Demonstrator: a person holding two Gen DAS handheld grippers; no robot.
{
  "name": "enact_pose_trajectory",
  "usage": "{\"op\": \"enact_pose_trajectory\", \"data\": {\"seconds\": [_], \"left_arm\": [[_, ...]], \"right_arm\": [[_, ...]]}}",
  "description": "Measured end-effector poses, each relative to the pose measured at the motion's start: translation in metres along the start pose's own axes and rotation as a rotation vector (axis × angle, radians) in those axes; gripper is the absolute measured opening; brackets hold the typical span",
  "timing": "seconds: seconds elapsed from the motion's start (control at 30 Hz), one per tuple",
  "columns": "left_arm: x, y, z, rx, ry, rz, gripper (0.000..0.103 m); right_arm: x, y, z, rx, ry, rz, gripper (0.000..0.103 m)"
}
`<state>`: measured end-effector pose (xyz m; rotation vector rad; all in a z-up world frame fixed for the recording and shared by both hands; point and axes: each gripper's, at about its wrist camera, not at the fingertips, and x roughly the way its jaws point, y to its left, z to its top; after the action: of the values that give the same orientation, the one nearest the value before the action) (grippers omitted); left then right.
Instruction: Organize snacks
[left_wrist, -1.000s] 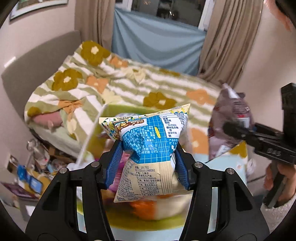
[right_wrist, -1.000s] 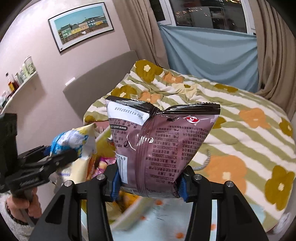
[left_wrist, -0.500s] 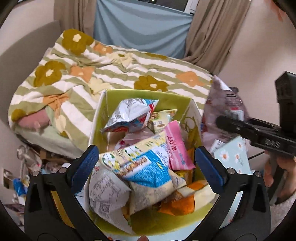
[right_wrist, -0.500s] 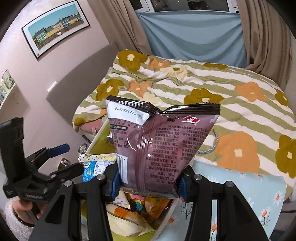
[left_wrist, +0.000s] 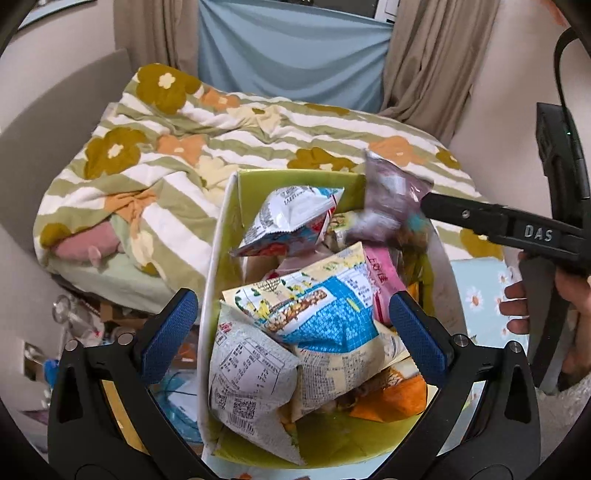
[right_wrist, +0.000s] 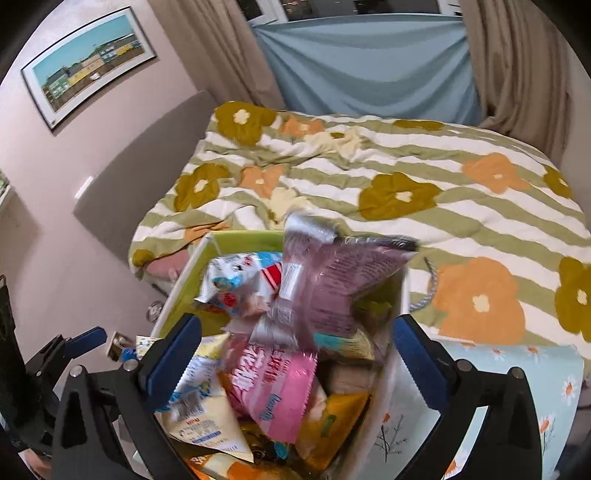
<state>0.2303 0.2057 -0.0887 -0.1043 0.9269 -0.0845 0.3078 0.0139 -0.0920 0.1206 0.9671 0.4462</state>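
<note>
**Purple bag loose over the bin**

Purple foil snack bag (right_wrist: 328, 284), blurred, sits free above the far right corner of the lime-green fabric bin (left_wrist: 221, 236). Right gripper (right_wrist: 297, 360) gapes wide, holding nothing; so does the left gripper (left_wrist: 293, 330). Only the left wrist view shows the blue-and-white checked packet (left_wrist: 314, 317) lying near the bin's near edge.
</note>
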Motion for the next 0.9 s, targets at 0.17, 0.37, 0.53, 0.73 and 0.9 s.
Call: {"op": "enact_pose_trajectory", "data": {"seconds": [0.17,0.37,0.53,0.73,0.9], "left_arm": [[-0.011,-0.009,-0.004,0.025,-0.019,0.017,0.103],[-0.053,-0.031,-0.009,0.050,-0.100,0.041,0.103],[-0.100,-0.060,-0.023,0.063,-0.172,0.054,0.103],[-0.146,-0.097,-0.055,0.100,-0.259,0.082,0.103],[-0.166,-0.120,-0.085,0.138,-0.285,0.091,0.103]], "right_arm": [[-0.016,0.001,-0.011,0.020,-0.026,0.008,0.103],[-0.062,0.015,-0.021,-0.013,-0.101,0.003,0.103],[-0.130,0.022,-0.043,-0.009,-0.199,-0.035,0.103],[-0.203,0.017,-0.093,0.032,-0.264,-0.164,0.103],[-0.242,0.010,-0.138,0.048,-0.286,-0.287,0.103]]}}
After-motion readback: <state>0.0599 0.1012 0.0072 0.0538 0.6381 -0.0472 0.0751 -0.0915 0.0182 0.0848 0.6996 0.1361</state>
